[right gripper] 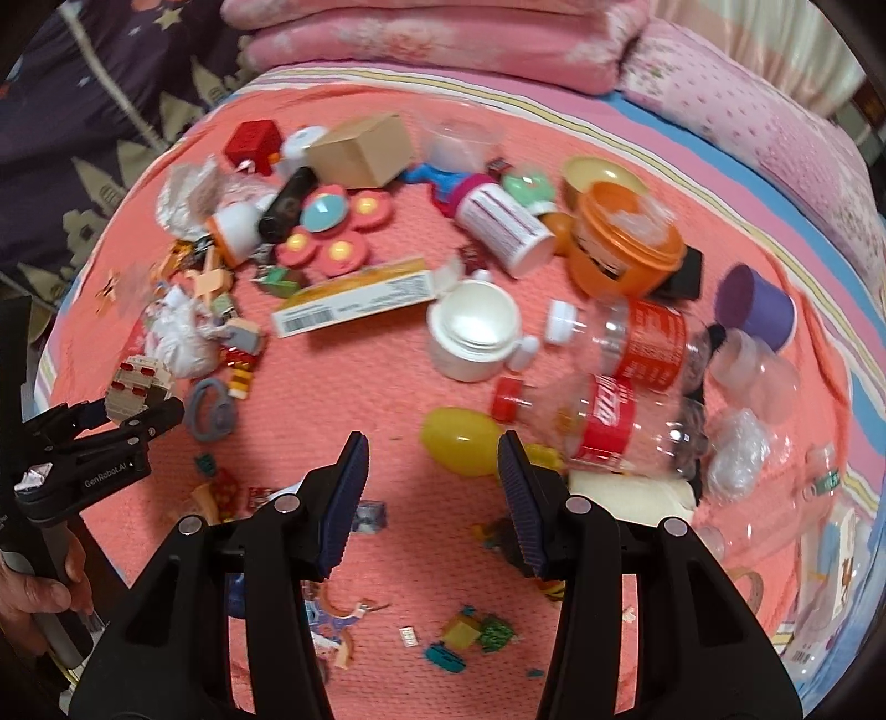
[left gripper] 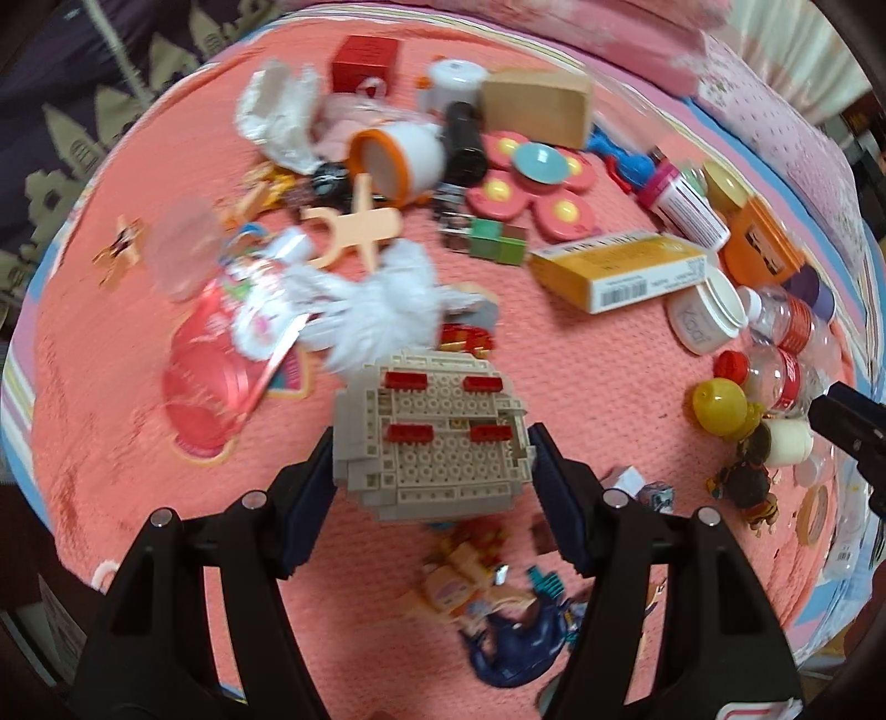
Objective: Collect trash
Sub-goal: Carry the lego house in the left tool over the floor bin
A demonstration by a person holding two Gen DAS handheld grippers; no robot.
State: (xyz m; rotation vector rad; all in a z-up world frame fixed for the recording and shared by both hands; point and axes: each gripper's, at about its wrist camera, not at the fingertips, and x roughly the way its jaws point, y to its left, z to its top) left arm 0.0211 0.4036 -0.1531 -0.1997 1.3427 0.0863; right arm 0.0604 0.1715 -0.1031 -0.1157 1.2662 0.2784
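While left hand-held gripper point(left gripper: 434, 443) clamps brick model point(left gripper: 431, 432), right hand-held gripper point(right gripper: 433, 465) spread, empty; yellow egg point(right gripper: 459, 447) just ahead, lying crosswise, mid-bed.

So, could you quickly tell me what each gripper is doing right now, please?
Left gripper: shut on the beige brick block, held above the bedspread.
Right gripper: open, holding nothing, the yellow plastic egg just ahead.

Pink folded blankets point(right gripper: 432, 39) lie behind the coral bedspread point(right gripper: 387, 387); dark star-patterned fabric point(right gripper: 83, 111) hangs left.
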